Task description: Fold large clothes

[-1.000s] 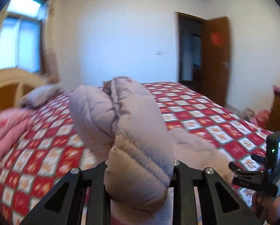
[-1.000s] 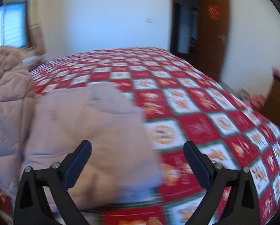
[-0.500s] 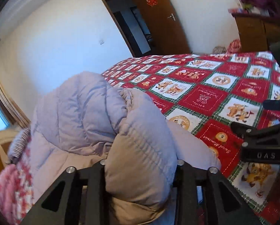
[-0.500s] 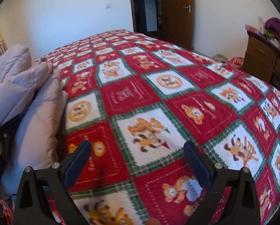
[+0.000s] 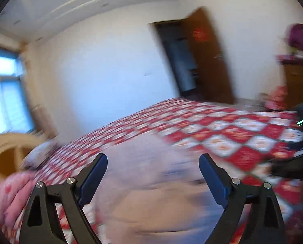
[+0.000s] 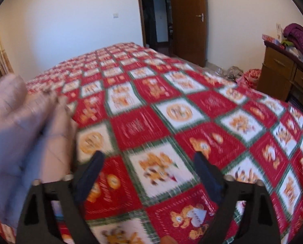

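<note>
A pale lilac padded jacket [image 5: 157, 185] lies in a heap on the red patterned bedspread [image 5: 238, 134]; the left wrist view is blurred. My left gripper [image 5: 153, 178] is open and empty just above the jacket. In the right wrist view the jacket [image 6: 27, 136] is at the left edge. My right gripper [image 6: 148, 172] is open and empty over the bare bedspread [image 6: 192, 109], to the right of the jacket. The right gripper also shows at the right edge of the left wrist view [image 5: 301, 142].
A pink quilt [image 5: 11, 195] and a wooden headboard [image 5: 7, 148] are at the left. A wooden dresser [image 6: 285, 75] with a purple garment [image 6: 299, 38] stands at the right. An open brown door [image 6: 188, 20] is behind the bed.
My left gripper has let go of the jacket fold and opened wide. The jacket has dropped onto the bed. My right gripper stayed open and shifted a little.
</note>
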The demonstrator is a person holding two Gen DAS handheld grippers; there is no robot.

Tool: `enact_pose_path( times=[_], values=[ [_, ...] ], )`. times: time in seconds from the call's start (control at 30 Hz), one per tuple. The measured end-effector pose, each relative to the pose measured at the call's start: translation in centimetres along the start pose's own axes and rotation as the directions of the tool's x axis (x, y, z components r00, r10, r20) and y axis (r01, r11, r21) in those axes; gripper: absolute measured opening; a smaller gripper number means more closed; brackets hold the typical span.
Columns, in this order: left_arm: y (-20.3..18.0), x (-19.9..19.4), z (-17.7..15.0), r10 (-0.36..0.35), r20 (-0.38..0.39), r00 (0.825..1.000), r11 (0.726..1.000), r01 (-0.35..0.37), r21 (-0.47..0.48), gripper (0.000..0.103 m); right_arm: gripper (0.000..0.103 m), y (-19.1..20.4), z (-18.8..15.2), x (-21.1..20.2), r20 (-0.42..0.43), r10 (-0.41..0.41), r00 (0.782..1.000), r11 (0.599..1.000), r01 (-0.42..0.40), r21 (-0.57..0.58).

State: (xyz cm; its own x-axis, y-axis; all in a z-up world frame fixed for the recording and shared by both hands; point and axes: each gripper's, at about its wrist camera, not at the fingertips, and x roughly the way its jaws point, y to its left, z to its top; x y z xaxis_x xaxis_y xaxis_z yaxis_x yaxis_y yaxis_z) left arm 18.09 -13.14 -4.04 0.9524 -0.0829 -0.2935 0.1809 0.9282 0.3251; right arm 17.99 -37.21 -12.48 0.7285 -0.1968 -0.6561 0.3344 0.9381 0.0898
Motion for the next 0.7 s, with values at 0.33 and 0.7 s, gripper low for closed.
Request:
enact_pose_path(
  times=[0.33,0.7],
  values=[
    [16.2,13.0,-8.3,0.145,-0.402,0.904,0.857,-0.318,-0.405,0.092,0.081,14.4,6.8,-5.3,0.120,0.152,0.981,0.966,-0.122,-0.226],
    [6.9,14.9,-4.3,0.063,-0.271,0.960,0.941,-0.148,-0.303,0.092,0.056,22.9,7.7,2.2,-0.006,0.177,0.984,0.948,-0.172,-0.267]
  ],
)
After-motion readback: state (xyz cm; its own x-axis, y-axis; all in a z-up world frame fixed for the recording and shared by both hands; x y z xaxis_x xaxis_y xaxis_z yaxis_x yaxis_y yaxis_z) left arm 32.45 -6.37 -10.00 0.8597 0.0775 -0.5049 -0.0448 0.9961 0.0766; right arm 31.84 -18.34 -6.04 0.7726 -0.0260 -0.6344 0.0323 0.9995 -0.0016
